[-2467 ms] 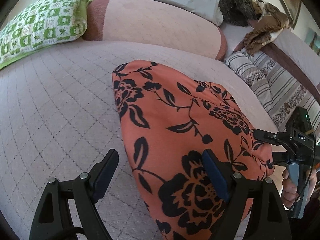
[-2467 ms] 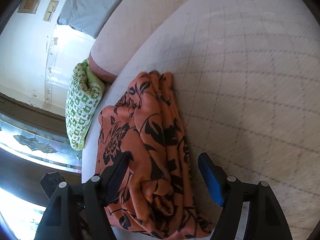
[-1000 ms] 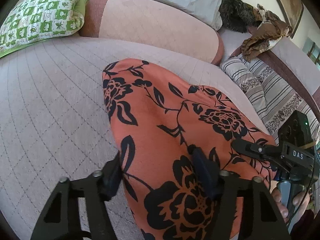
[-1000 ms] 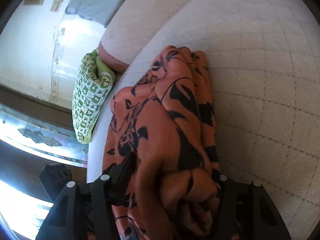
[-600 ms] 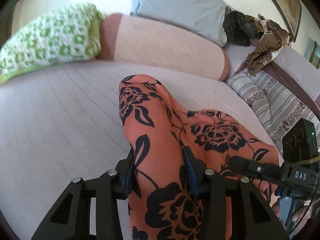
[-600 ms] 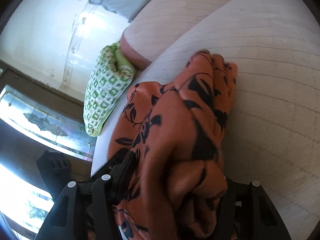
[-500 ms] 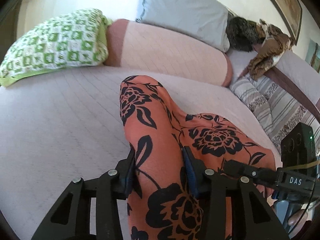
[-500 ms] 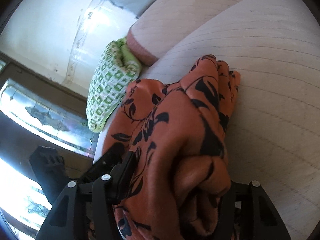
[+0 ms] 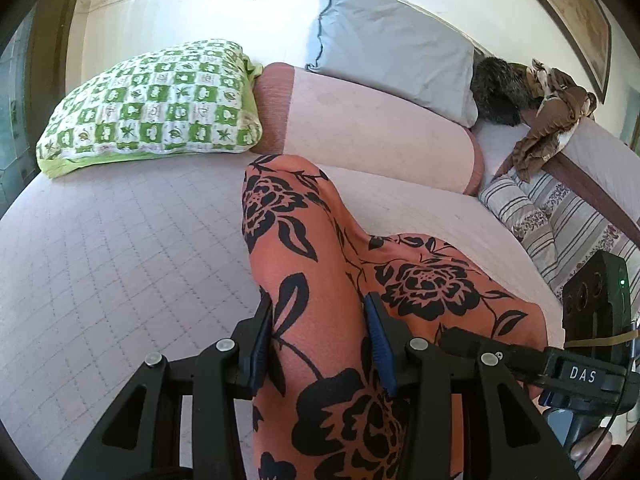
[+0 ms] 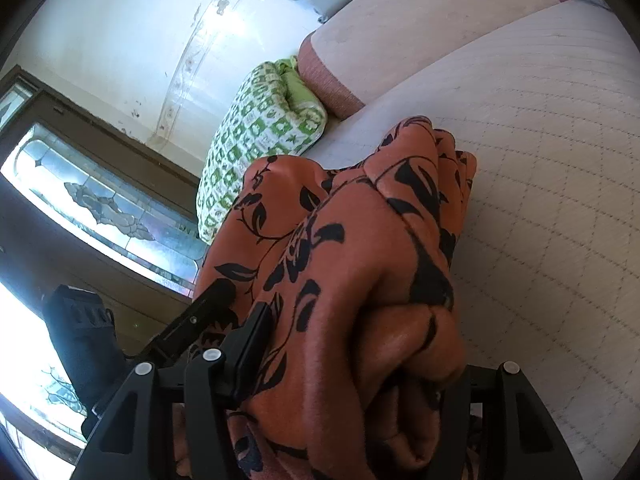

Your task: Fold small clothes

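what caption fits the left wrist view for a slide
Left tongs clamp a fold of orange floral cloth on a quilted bed, green checked pillow behind.

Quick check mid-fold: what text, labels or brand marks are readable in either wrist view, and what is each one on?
"DAS": white letters on the black body of the right gripper, seen at the lower right of the left wrist view.
The framed picture on the wall: too distorted to tell whether it carries any words.
Right wrist view: no readable text.
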A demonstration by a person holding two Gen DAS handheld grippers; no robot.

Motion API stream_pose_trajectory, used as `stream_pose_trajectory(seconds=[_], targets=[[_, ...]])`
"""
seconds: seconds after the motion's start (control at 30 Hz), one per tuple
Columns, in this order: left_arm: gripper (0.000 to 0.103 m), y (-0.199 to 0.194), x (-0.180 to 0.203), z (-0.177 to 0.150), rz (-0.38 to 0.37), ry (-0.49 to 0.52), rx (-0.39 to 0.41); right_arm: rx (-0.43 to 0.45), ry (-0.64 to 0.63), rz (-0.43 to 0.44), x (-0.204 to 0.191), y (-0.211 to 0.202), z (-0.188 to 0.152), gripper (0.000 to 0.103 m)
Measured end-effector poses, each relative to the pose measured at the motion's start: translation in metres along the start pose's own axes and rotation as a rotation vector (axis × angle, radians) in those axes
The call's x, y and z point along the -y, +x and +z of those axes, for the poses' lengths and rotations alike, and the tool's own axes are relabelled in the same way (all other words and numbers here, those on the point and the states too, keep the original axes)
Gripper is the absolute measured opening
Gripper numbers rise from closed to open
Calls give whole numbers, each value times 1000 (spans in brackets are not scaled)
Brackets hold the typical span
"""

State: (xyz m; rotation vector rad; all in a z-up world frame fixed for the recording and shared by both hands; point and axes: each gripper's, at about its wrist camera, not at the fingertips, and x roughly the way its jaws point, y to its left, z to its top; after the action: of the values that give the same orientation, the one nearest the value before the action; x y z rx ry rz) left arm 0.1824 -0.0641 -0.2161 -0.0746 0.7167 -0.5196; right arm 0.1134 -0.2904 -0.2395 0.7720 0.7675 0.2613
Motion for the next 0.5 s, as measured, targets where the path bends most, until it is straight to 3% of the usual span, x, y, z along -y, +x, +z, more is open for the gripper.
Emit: stream_pose_trajectory(seconds=[0.5], targets=[[45, -16, -10, -3, 44, -25, 20, -12, -23, 8, -21, 24, -10, 60]])
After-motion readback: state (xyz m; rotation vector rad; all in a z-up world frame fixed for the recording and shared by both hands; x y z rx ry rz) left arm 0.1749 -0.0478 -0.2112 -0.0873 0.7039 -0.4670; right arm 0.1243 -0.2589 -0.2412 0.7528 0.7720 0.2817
